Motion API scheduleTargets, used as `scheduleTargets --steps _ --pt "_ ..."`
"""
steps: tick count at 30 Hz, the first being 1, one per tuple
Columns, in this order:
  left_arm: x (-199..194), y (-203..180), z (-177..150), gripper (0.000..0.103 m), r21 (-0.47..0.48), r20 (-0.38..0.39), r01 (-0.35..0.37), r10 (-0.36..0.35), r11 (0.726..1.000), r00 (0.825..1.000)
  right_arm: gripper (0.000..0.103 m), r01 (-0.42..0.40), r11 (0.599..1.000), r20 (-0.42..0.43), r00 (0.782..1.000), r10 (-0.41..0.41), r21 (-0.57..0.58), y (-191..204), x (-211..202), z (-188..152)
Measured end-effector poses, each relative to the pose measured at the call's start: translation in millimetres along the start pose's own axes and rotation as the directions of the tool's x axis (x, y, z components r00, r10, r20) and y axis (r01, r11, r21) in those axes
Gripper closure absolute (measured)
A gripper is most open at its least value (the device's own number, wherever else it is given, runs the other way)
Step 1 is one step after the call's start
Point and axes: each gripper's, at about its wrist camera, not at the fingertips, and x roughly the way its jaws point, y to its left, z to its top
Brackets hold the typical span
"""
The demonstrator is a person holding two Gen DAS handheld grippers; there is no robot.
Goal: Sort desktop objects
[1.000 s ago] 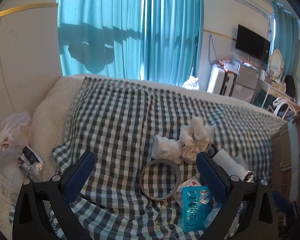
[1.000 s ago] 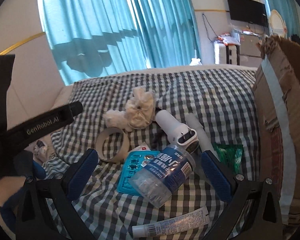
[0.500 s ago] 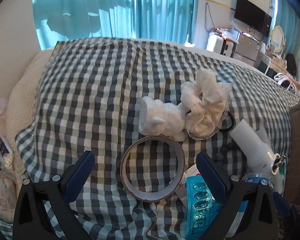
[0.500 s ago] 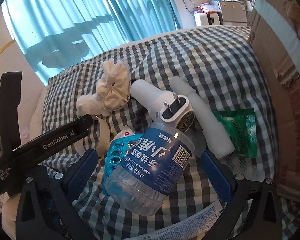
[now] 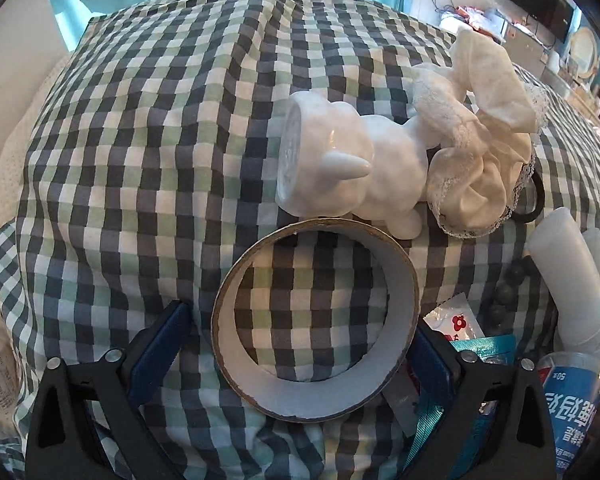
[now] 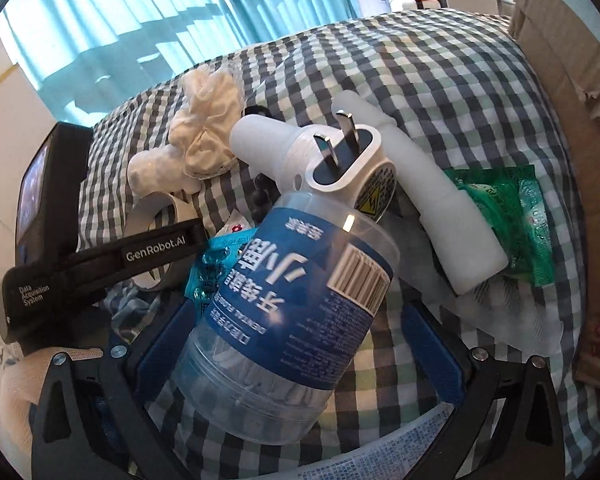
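- two claws, both spread: left claw straddles the cardboard tape ring; right claw flanks the clear plastic jar, neither pinched yet.
- nothing looks sorted; glossy figurine at 12 o'clock of the ring, frilly scrunchie at 2, all on the checked bed cloth.

White figurine on a green-and-navy checked cloth
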Motion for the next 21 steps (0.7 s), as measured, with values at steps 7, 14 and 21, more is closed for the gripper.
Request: scheduleTargets --steps 7,14,21 --pt "-16.4 -2.3 -15.9 0.022 0.028 0.031 -0.032 0.031 0.999 0.999 0.025 -0.027 1.0 0.041 0.999 0.028 -0.015 1.3 -10.8 -9.7" --pt "-47.8 -1.1 -28.9 0.023 0.033 0.105 0.001 -0.005 0.999 0.994 0.034 -0.061 0.998 0.048 0.997 0.061 -0.004 -6.9 -26.2 -12.8" --pt "-88.9 13.3 -32.8 0.023 0.003 0.179 0.069 -0.068 0.998 0.982 0.037 -0.142 0.99 0.104 0.985 0.14 0.009 -22.5 -54.8 -9.0"
